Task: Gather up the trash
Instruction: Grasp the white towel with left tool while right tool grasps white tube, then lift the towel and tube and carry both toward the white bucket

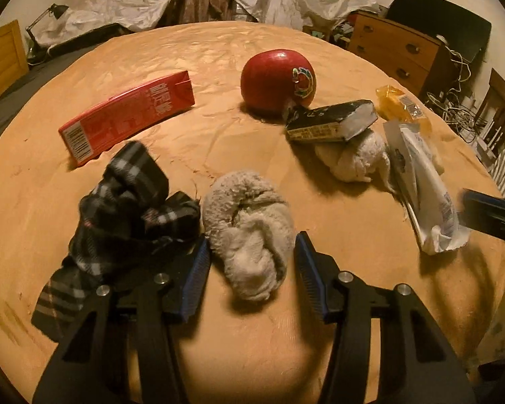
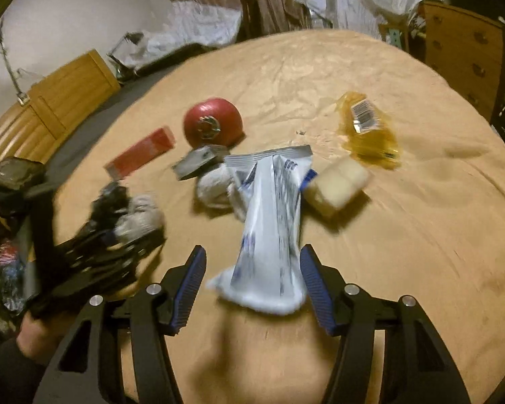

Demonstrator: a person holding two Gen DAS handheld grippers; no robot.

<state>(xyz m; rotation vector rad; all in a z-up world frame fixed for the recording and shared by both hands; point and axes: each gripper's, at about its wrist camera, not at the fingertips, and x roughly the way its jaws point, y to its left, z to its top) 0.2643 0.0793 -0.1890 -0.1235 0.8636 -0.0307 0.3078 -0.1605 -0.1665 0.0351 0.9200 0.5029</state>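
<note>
Left wrist view first: my left gripper [image 1: 252, 262] tilts steeply down over the tan table [image 1: 219, 50], its jaws standing apart on either side of a grey rolled cloth [image 1: 249, 232] at lower centre; the left pad looks to touch the cloth, the right pad shows a gap, so nothing is clamped. A plaid cloth [image 1: 124, 215] lies just left of it. Right wrist view, blurred: my right gripper [image 2: 252, 279] also slants down, jaws parted around the lower end of a white wrapper [image 2: 272, 222] at frame centre, pads close beside it but not pressing. A red carton [image 1: 128, 114] and a red apple [image 1: 277, 82] lie beyond, in the upper half.
</note>
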